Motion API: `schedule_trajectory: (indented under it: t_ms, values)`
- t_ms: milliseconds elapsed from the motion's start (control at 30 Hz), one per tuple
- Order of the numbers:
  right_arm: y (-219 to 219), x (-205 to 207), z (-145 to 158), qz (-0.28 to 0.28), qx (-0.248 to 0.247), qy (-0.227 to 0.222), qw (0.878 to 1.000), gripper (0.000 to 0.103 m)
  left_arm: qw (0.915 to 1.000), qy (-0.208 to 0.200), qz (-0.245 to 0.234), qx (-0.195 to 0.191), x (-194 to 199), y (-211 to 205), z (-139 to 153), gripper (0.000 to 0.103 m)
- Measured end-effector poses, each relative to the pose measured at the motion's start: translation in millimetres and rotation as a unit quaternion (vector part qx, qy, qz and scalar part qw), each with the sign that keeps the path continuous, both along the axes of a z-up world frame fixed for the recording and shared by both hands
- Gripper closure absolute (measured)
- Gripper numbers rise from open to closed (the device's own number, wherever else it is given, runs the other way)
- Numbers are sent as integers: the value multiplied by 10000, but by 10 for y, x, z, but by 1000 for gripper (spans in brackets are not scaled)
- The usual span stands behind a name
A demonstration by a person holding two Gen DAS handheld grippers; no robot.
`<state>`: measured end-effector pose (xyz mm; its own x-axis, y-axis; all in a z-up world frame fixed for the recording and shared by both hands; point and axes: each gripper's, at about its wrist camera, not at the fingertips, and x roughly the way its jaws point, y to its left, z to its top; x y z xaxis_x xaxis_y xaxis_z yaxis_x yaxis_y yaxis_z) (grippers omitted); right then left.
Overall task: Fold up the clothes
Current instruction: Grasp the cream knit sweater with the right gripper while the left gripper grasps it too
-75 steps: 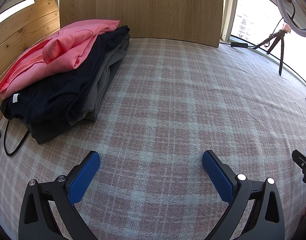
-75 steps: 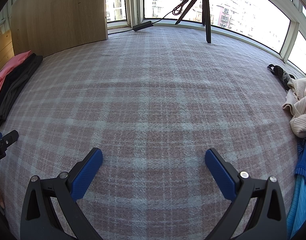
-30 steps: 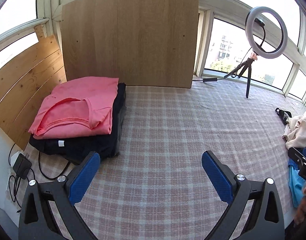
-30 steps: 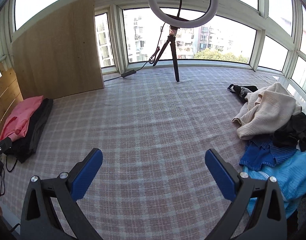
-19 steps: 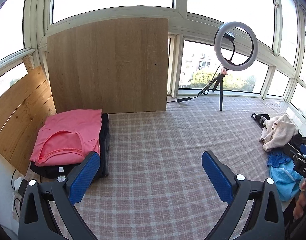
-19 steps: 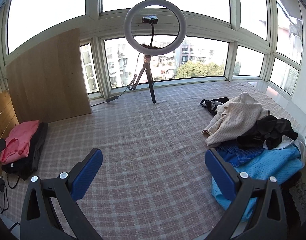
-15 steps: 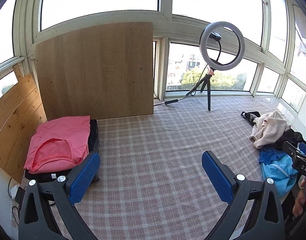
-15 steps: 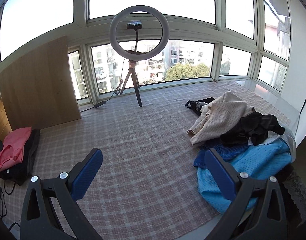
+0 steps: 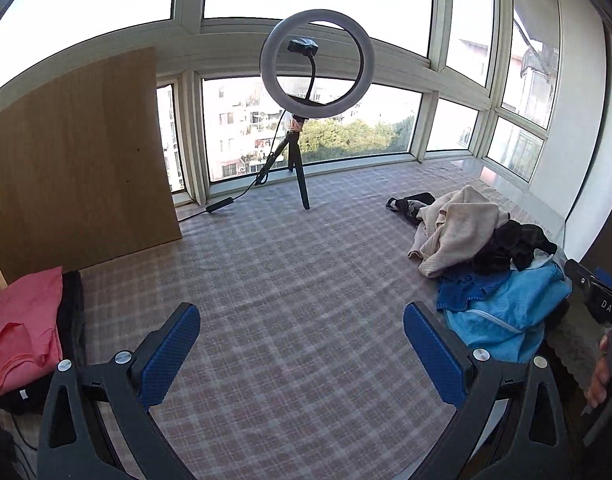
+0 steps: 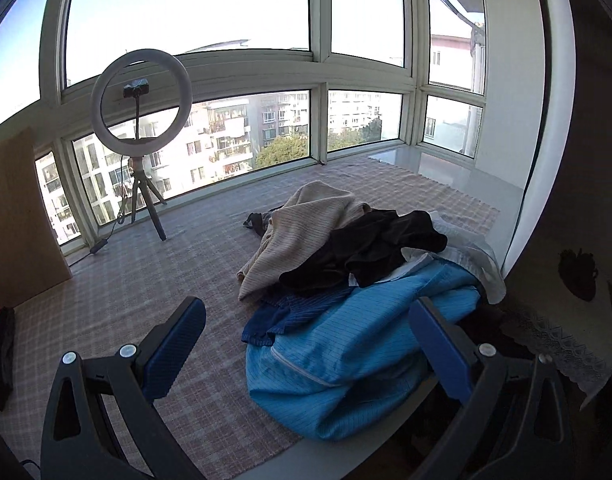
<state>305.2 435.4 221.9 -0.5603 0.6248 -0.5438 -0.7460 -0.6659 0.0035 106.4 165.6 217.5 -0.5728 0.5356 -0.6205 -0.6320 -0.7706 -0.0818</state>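
Clothes: in the left wrist view a folded stack topped by a pink garment (image 9: 23, 332) lies at the left edge of the checked surface (image 9: 289, 280), well apart from the loose heap (image 9: 486, 264) on the right. The left claw (image 9: 301, 352) is released, holding nothing.

In the right wrist view the right claw (image 10: 306, 344), also released and empty, hangs over the light-blue garment (image 10: 358, 344). Judgement: pinch 1 layer at an edge, not a bunch.

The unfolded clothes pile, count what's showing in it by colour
Cream: 1, sweater
Black: 2, black garment on top and small dark item behind
Blue: 2, dark blue knit and light blue jacket
White: 1, white cloth
Total: 6 visible
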Motion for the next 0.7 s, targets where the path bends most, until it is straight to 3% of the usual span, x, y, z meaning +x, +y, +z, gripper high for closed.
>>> schedule_trajectory:
  t_ms: [200,300,333,500,667,700]
  values:
    - [752,-9,43,199,169,91,9996,2,9995,-53,-313,77,44,772,-25,1]
    - [1178,-102,47,447,159,58,9989,21,9989,-165,-430,100,37,1258,-67,1]
    - [1335,-175,27,559,106,-10,9984,26,9985,-234,-481,116,30,1432,-89,1]
    - [2110,-621,-128,1125,-179,-414,9926,27,9948,-553,-829,188,-2,2362,-230,1]
    - [2718,-1172,-417,1735,-621,-804,9796,29,9894,-804,-1208,-23,-93,3334,-482,1]
    - [2825,-1270,-493,1820,-801,-845,9764,34,9883,-859,-1257,-90,-124,3512,-553,1]
